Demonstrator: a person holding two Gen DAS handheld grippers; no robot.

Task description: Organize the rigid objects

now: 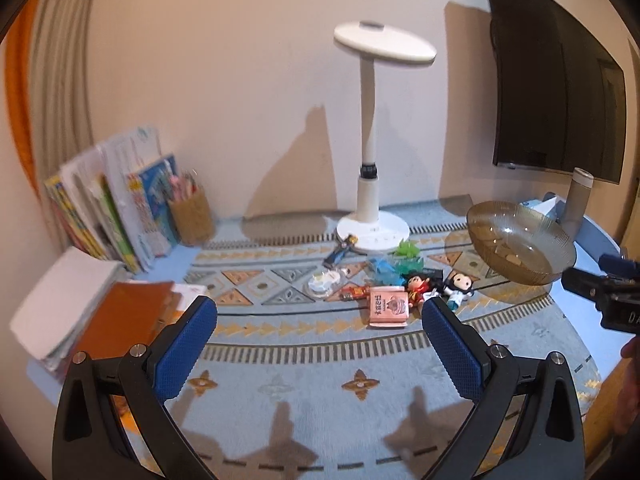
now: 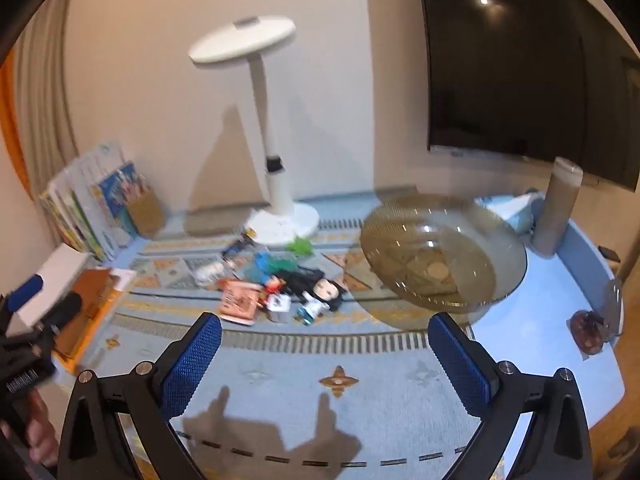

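A heap of small toys lies mid-table on the patterned blue cloth: a pink card packet (image 1: 387,305) (image 2: 240,303), a red-dressed doll (image 1: 417,287) (image 2: 273,285), a black-haired doll (image 1: 459,286) (image 2: 323,295), blue and green plastic bits (image 1: 400,262) (image 2: 280,258), and a clear round piece (image 1: 323,283). An amber glass bowl (image 1: 520,246) (image 2: 444,252) stands to their right. My left gripper (image 1: 320,322) hovers open short of the heap, nothing between its blue pads. My right gripper (image 2: 325,338) is open too, short of the bowl and dolls.
A white desk lamp (image 1: 374,168) (image 2: 276,184) stands behind the toys. Books and a pencil holder (image 1: 192,216) (image 2: 146,212) line the left wall, with an orange folder (image 1: 120,320) on a paper stack. A grey cylinder (image 1: 576,200) (image 2: 558,208) and a dark screen (image 2: 520,60) are at the right.
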